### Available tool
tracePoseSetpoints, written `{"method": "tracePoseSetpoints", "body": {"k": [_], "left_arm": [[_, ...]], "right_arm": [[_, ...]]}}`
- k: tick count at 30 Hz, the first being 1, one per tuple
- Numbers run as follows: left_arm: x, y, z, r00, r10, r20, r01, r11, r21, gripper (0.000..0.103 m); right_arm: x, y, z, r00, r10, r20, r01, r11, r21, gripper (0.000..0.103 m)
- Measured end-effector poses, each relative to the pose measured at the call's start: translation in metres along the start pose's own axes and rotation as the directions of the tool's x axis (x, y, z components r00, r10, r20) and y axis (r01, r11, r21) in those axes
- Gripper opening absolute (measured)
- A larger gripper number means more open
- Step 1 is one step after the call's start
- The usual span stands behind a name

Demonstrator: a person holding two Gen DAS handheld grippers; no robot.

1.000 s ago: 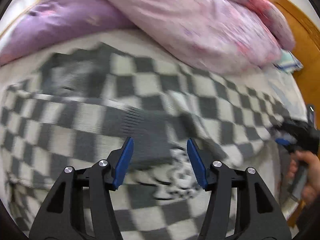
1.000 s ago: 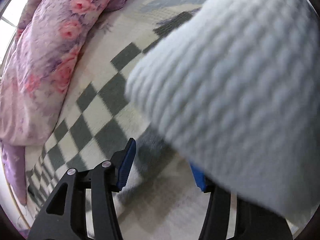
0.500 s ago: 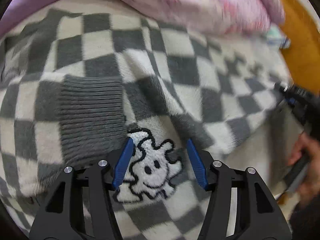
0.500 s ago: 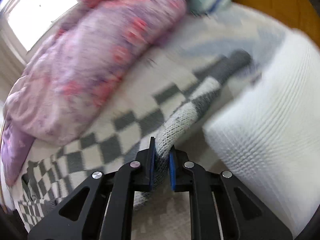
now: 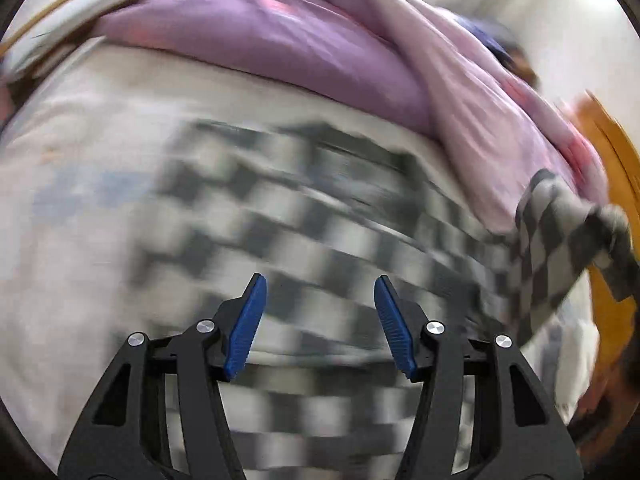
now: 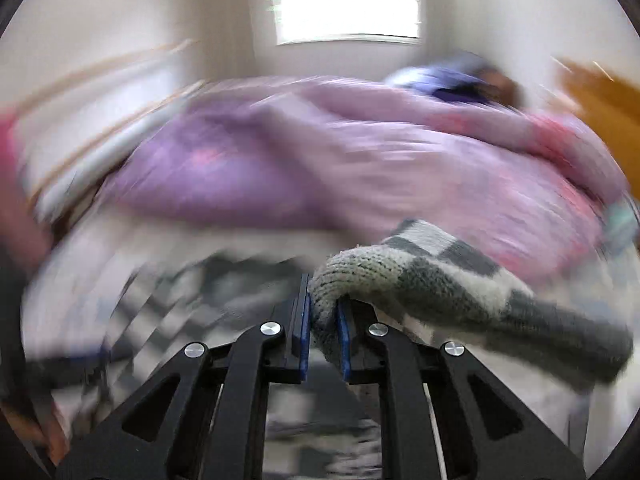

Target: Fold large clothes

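The checked sweater [image 6: 432, 264] is thick, fuzzy knit wool or the like, matt, with coarse ribbing at the gripped edge. The right claw [image 6: 322, 332] has matt black plastic arms, ridged blue pads [image 6: 301, 328] and shiny metal screws (as has the left claw [image 5: 318, 320]). The purple quilt [image 5: 280, 40] looks like smooth soft cloth, though blurred.

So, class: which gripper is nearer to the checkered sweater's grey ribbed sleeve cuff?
Right. The right gripper is shut on the sleeve, whose cuff hangs just beside it. The left gripper is open above the sweater's body, apart from that raised cuff.
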State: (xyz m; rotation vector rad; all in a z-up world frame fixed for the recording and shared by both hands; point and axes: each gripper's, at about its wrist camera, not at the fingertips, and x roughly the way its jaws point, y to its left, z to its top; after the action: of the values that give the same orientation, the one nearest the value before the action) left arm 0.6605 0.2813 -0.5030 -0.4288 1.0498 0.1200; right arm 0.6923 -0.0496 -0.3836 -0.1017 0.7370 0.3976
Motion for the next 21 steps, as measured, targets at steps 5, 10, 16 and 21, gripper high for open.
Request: {"method": "tracePoseSetpoints", "body": {"k": [5,10,16,21], "left_arm": [[-0.022,0.085,0.004,0.997,0.08,-0.013,-0.081,0.99,-0.116,0.058],[-0.024,0.116,-0.007,0.997,0.07,-0.037,-0.074,0.987,-0.146,0.058],[0.006,0.102,-0.006,0.995,0.039,-0.089,-0.051,0.989,-0.137,0.06],[0.041,0.076,0.013,0.991,0.051,-0.126,-0.057,0.998,-0.041,0.061]], "right_arm": [[0.096,0.141,-0.081,0.904,0.036,-0.426,-0.153,0.958,-0.243,0.015],[0.093,0.149,-0.104,0.878,0.098,-0.469,-0.198,0.965,-0.169,0.016],[0.069,0.064,-0.075,0.927,0.121,-0.356,-0.104,0.992,0.067,0.033],[0.119,-0.04,-0.085,0.877,0.124,-0.464,0.028,0.951,0.308,0.032]]}}
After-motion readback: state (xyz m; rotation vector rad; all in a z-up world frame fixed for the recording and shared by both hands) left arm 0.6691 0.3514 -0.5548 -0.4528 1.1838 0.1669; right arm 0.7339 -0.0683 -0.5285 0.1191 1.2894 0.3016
